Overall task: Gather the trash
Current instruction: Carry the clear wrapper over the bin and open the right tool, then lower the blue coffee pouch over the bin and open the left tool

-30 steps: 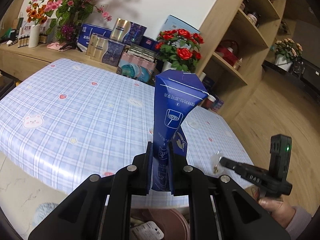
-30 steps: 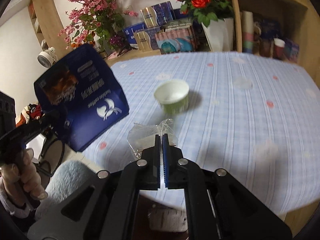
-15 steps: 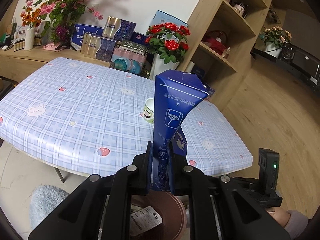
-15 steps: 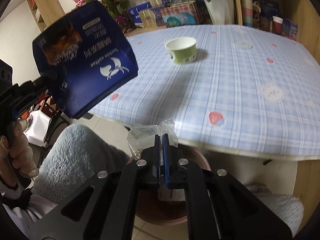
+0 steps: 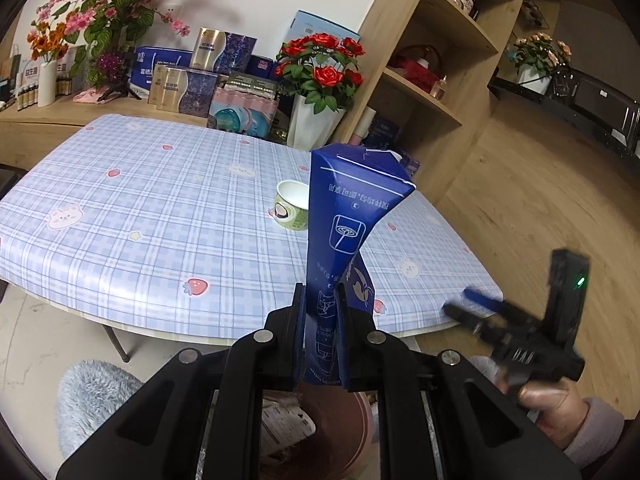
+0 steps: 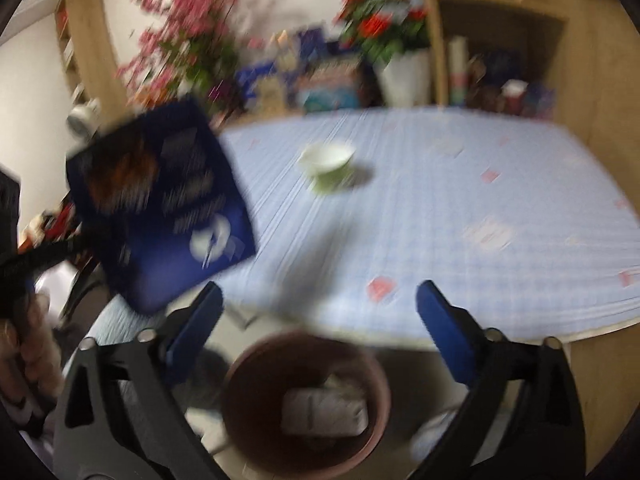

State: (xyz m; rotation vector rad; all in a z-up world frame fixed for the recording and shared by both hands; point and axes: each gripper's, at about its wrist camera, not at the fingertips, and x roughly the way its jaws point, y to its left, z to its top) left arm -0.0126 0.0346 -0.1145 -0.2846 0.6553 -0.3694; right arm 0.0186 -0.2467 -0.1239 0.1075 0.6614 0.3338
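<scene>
Carton over the bin

Left tongs [image 5: 320, 312] clamp the blue carton [image 5: 352, 216] upright, long axis vertical, above the bin [image 6: 306, 404]; right tongs [image 6: 320, 312], apart, hover above the bin too.

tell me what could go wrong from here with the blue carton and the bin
The left hand-held gripper pinches only the blue carton's narrow end, so it may swing or slip. Released now, it might clip the bin's rim. The paper cup left on the table could get overlooked.
</scene>
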